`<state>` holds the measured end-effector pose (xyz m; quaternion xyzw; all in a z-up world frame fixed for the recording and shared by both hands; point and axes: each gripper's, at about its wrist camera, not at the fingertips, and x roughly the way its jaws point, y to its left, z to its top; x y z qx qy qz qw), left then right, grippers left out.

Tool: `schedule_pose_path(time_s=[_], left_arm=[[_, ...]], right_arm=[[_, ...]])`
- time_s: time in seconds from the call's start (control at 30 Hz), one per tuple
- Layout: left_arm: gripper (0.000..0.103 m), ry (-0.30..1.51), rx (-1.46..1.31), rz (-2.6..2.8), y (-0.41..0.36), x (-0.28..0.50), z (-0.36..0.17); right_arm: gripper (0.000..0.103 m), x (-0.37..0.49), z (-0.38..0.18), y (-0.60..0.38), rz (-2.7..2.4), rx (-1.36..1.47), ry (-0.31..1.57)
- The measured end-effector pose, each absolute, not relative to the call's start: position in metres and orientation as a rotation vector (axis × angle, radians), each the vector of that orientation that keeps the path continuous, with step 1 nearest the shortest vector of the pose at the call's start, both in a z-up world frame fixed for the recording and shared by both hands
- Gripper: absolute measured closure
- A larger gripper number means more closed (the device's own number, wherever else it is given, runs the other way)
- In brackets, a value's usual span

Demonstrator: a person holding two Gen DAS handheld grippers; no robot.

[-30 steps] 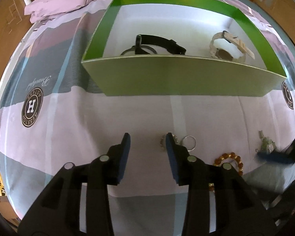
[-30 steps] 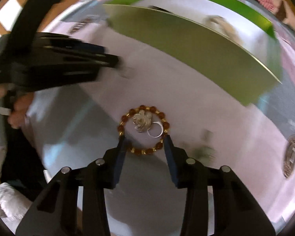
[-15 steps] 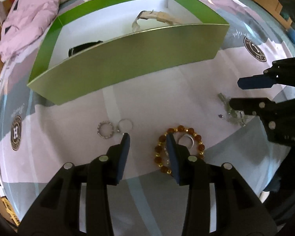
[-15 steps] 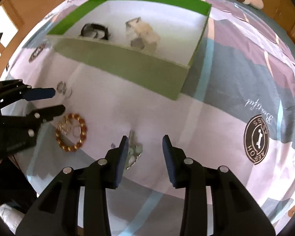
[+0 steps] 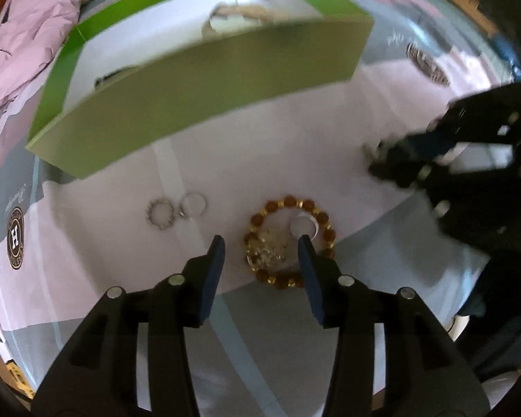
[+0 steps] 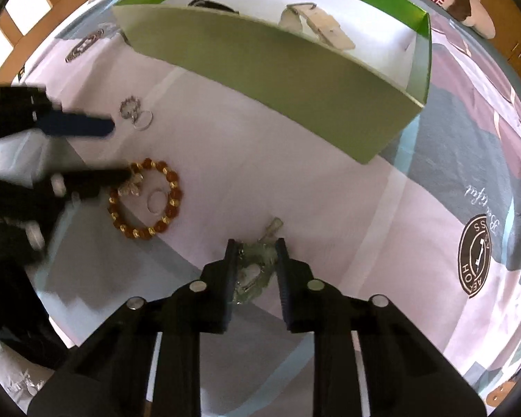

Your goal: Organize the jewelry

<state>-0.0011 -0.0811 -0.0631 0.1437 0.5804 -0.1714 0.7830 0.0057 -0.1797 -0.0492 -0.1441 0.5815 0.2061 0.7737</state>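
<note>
The green box [image 6: 278,66] stands close beyond the jewelry on the bedspread [image 6: 347,208]. The left claw [image 5: 260,243], opening, straddles the bead bracelet [image 5: 291,239]; the right claw [image 6: 255,246] is closing around a pale green trinket [image 6: 257,260]. Two rings [image 5: 175,210] lie beside the bracelet.

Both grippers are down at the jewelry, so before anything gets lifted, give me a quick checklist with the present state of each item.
1. Pale green trinket between the right gripper jaws: ok, jaws closing around it.
2. Right grip firm on it: cannot tell.
3. Left gripper over the amber bead bracelet: ok, jaws opening, one finger tip overlaps the bead ring.
4. Plain ring and gold charm inside the bracelet: not ok, they could get caught.
5. Green box has room: ok, only two watches visible.
6. Two rings clear of both grippers: ok.
</note>
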Motion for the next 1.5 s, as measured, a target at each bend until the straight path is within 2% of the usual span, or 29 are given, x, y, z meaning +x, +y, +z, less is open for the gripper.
schedule_pose_path(time_s=[0.07,0.1,0.13,0.4,0.53,0.77,0.8,0.87,1.03,1.37,1.5], left_arm=[[0.06,1.256,0.295,-0.364,-0.078,0.0,-0.065],[0.075,1.251,0.279,-0.363,-0.076,0.002,-0.064],[0.082,1.25,0.269,-0.36,-0.076,0.002,-0.062],[0.082,1.193,0.156,-0.284,-0.039,0.015,-0.038],[0.082,1.198,0.119,-0.258,-0.028,0.024,-0.034],[0.082,1.207,0.097,-0.221,-0.019,0.029,-0.036],[0.082,1.208,0.091,-0.218,-0.018,0.03,-0.037],[0.082,1.207,0.08,-0.214,-0.013,0.03,-0.036],[0.082,1.202,0.053,-0.196,-0.007,0.033,-0.033],[0.081,1.212,0.002,-0.148,0.01,0.038,-0.031],[0.081,1.213,0.017,-0.157,0.006,0.037,-0.033]], right_arm=[[0.088,0.008,-0.048,-0.182,0.436,-0.3,1.256],[0.088,0.009,-0.047,-0.183,0.43,-0.297,1.254],[0.088,0.01,-0.047,-0.185,0.42,-0.291,1.251],[0.084,0.025,-0.028,-0.219,0.32,-0.095,1.195],[0.063,0.028,-0.03,-0.224,0.299,-0.062,1.206],[0.06,0.017,-0.045,-0.199,0.372,-0.187,1.261],[0.06,0.015,-0.048,-0.194,0.379,-0.211,1.266],[0.084,0.011,-0.053,-0.181,0.393,-0.269,1.269],[0.096,0.009,-0.047,-0.172,0.429,-0.277,1.225],[0.096,0.019,-0.016,-0.186,0.411,-0.17,1.107],[0.094,0.024,-0.021,-0.19,0.375,-0.164,1.125]])
